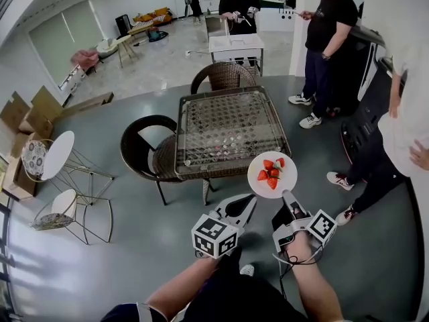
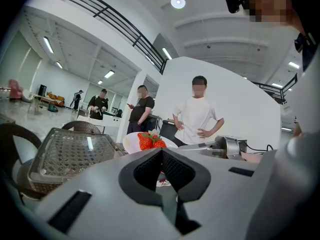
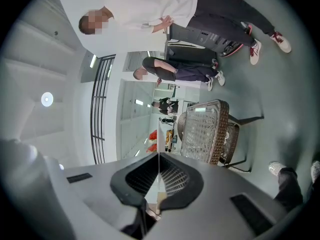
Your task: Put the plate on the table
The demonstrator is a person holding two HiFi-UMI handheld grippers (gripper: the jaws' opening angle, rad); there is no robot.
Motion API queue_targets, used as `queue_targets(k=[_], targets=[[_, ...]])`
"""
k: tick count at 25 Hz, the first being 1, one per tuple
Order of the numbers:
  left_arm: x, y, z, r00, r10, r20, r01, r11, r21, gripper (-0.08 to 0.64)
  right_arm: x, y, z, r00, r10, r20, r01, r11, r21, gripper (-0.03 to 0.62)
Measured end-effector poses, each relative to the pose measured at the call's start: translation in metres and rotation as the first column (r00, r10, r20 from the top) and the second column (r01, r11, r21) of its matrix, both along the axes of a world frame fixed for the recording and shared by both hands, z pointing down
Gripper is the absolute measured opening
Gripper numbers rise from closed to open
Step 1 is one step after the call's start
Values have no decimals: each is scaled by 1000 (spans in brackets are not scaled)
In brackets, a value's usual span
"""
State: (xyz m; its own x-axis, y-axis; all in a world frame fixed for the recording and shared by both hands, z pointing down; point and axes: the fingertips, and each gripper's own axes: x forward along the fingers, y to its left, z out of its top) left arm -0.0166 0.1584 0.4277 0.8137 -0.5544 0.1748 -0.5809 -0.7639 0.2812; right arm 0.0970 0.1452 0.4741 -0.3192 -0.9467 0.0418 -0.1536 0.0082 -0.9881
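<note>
My right claw (image 1: 287, 194) is clamped on the near rim of a white round plate (image 1: 272, 174). In the right gripper view the plate (image 3: 158, 134) shows edge-on as a thin line that runs straight down between the two dark pads of that claw (image 3: 159, 156). The plate carries a small heap of red strawberries (image 1: 271, 173) with green leaves, and it sits face up in the head view.

The plate hangs in the air at the near right corner of the square glass-topped wicker desk (image 1: 228, 126), its far edge overlapping that corner in the head view. It does not rest on the desk. From the left gripper view the plate (image 2: 131, 143) and the strawberries (image 2: 149, 141) appear just to the right of the desk (image 2: 70, 154) and a little above its top.

My left claw (image 1: 249, 200) is beside the right one, near the plate but not touching it. Its jaws are drawn together at the tips with nothing between them (image 2: 161, 151).

A dark wicker chair (image 1: 144, 149) stands at the desk's left side and another wicker chair (image 1: 223, 78) at its far side. A person in a black shirt (image 1: 328, 39) stands beyond the desk to the right.
</note>
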Motion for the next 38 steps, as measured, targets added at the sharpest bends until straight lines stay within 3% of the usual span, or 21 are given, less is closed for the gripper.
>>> queue_targets(k=[15,24,38], targets=[[23,-99,34,999,30,-20,-31,997,-77,5,33,-92,20,998,45,-38,-48,997,-60,11],[34,-169,44,996,90,-17,-91,989,-117,5,43,-159,28,995,91,-52,-96,991,-98,11],[24,-283,64,988,155,-24,-157,976,-154,5,44,-257,52,982,164,-95,-176,975,-139,11]])
